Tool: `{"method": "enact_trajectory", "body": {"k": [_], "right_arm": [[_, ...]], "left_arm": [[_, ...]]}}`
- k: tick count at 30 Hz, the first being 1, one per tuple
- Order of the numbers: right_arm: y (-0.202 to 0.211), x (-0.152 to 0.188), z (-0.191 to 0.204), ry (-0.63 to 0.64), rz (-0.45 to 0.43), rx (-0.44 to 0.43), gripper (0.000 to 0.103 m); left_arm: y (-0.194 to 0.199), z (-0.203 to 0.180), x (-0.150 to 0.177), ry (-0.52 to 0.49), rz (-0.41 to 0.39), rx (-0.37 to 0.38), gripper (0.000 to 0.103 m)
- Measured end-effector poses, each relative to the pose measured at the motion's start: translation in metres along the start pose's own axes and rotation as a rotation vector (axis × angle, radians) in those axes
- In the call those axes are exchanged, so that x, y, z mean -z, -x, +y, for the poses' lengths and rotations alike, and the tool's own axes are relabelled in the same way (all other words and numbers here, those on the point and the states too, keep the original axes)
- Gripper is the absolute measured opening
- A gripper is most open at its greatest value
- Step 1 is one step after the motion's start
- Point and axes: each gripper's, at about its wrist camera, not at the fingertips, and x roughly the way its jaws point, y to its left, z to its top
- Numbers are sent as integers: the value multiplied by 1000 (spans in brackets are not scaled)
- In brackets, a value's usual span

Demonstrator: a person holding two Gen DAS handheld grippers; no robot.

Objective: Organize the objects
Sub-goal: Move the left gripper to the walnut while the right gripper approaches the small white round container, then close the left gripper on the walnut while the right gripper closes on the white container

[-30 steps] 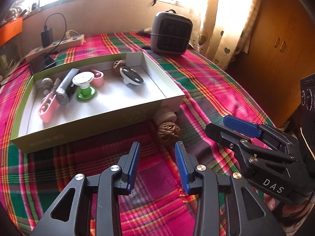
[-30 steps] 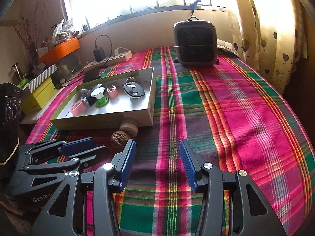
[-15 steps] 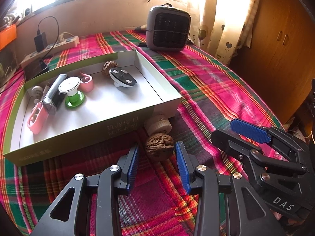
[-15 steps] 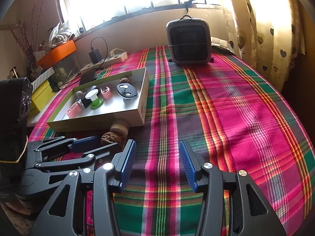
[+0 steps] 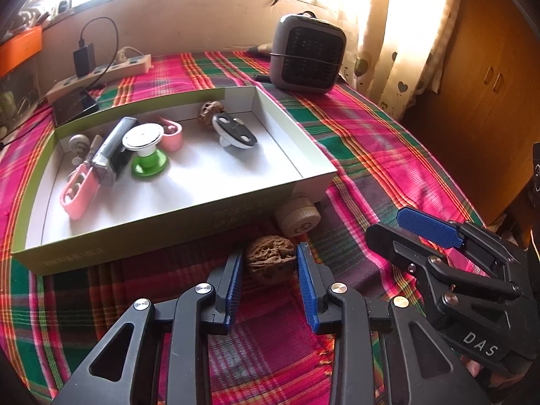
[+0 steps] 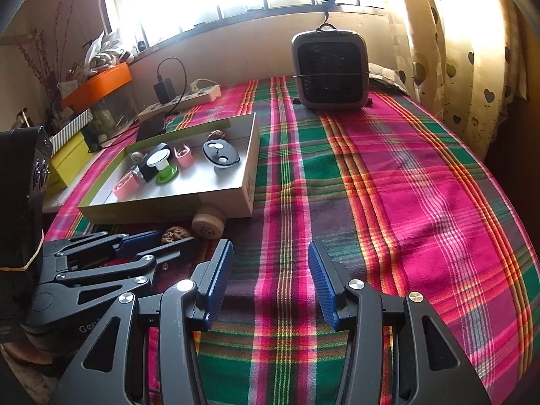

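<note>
change: left gripper (image 5: 270, 271) jaws just been closing, walnut (image 5: 270, 263) now between them, against 1 s ago when it lay ahead of the tips.
meaning: grasp likely under way; box (image 5: 175, 236) the probable target.
left state: pads flank walnut, gaps visible, not yet pinching.
right gripper (image 6: 270, 281): spread, empty.
walnut: on cloth (image 5: 371, 155), just outside box's near wall, near its right corner, beside wooden wheel (image 5: 297, 216).

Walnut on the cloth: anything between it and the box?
Only the box's near wall, which it must be lifted over. The walnut sits between the left claw pads, which have just been closing. A wooden spool lies beside it, against the box.
</note>
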Motion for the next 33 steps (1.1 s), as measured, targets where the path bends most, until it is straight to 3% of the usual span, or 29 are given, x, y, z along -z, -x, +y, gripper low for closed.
{"method": "enact_trajectory", "body": {"k": [13,33], "right_arm": [[-23,-13,27,45,51,-53,48],[-49,-22,44,77,110,-42,48]], "left_arm": [[14,32,9,59,-13,-61,29],[19,45,13,73,-32,-68,29]]}}
